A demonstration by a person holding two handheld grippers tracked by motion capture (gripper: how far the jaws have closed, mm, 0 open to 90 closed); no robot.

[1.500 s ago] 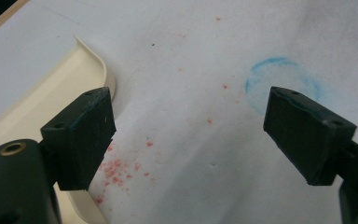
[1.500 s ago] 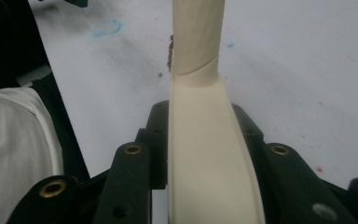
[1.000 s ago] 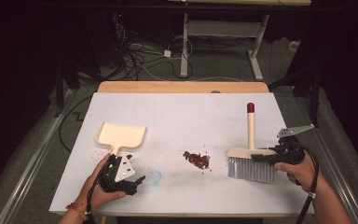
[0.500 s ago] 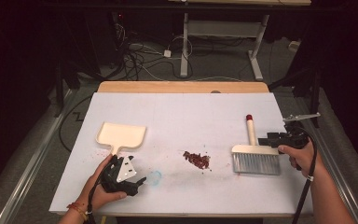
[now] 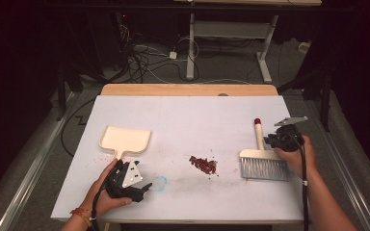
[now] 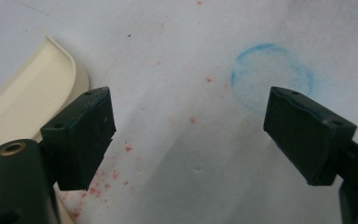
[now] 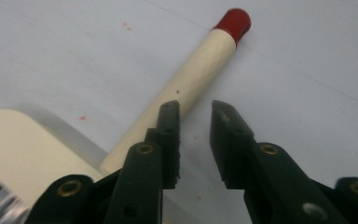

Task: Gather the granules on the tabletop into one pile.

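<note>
Counter: white sheet over a wooden top, flecked with red specks near the front left.
Dustpan: cream, lying flat at the left, handle toward the person.
Crumbs: small dark red pile near the middle front, between dustpan and brush.
Brush: cream back, grey bristles toward the person, red-tipped handle pointing away; lying flat at the right.
Blue ring: faint mark on the sheet, just ahead of the left jaws.
Left gripper: low over the counter beside the dustpan handle, jaws spread wide, grasping nothing.
Right gripper: just right of the brush handle, jaws narrowly parted, nothing between them.
</note>
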